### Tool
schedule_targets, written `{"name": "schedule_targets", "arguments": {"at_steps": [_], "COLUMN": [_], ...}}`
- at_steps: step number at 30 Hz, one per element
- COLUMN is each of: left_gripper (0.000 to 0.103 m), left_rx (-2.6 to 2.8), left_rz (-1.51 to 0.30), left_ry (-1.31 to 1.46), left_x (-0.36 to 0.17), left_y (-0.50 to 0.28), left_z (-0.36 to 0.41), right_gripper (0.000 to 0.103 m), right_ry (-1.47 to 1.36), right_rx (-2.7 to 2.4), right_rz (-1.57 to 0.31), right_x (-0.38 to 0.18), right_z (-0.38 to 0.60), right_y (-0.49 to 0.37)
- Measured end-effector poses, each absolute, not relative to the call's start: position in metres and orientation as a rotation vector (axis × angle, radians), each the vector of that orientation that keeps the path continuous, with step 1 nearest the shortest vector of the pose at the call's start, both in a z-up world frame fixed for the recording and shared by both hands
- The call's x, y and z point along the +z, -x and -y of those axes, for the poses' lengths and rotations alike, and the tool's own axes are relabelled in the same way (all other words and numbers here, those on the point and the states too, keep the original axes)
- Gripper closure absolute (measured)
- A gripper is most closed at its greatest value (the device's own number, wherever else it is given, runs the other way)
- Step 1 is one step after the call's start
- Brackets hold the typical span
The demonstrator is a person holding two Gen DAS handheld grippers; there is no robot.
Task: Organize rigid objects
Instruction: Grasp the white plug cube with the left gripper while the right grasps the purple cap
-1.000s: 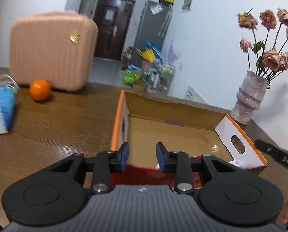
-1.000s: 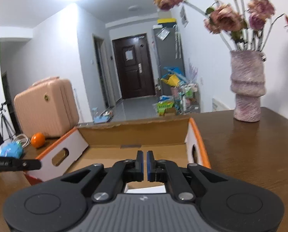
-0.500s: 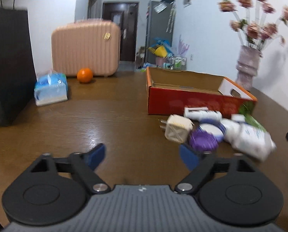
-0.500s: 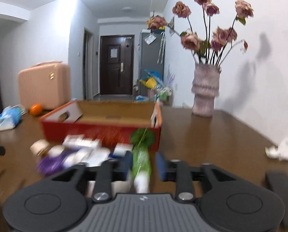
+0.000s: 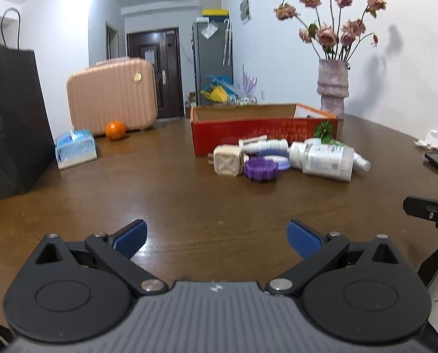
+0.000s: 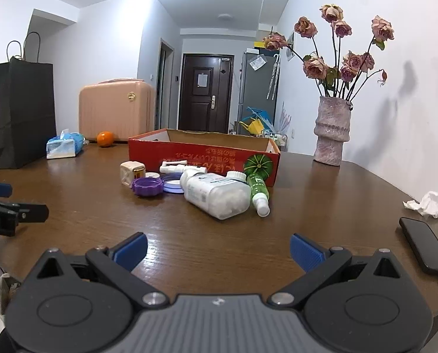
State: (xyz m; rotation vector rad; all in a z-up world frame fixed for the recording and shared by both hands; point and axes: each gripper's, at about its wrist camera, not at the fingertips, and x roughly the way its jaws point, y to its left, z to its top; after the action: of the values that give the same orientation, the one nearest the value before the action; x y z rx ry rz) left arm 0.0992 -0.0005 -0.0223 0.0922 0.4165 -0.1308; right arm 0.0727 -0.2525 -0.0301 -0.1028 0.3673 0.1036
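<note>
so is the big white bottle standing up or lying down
Lying down. The big white bottle rests on its side on the table, its cap toward the red box, with the green spray bottle beside it.

Both grippers withdrew from over the red cardboard box (image 5: 266, 136) to a position well back above the bare table (image 5: 189, 206). The left gripper (image 5: 216, 236) and right gripper (image 6: 217, 250) had just been opening, from nearly closed to fully spread, with nothing between the jaws. The cluster of small items (image 6: 201, 186) came into view before the box.
</note>
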Motion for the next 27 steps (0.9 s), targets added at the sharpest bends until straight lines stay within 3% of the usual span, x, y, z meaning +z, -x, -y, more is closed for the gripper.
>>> {"name": "schedule_targets", "arguments": {"at_steps": [12,22,27], "left_gripper": [0.0,0.0,0.0], "left_rx": [-0.099,0.046,0.097], "left_rz": [-0.441,-0.461,-0.477], "left_ry": [-0.065,-0.052,-0.029], "left_x": [-0.024,-0.022,-0.021], "left_y": [-0.119,-0.171,-0.198], "left_z": [-0.006,-0.053,-0.074], "right_gripper": [0.001,0.018,0.022], "right_ry": [-0.061,-0.013,0.067], "right_rx": [0.168,0.333,0.311], "right_rz": [-0.425,-0.567,-0.605], "right_x": [-0.029,-0.023,-0.031], "right_z": [0.258,0.175,0.137], "right_y": [-0.097,-0.219,-0.282]}}
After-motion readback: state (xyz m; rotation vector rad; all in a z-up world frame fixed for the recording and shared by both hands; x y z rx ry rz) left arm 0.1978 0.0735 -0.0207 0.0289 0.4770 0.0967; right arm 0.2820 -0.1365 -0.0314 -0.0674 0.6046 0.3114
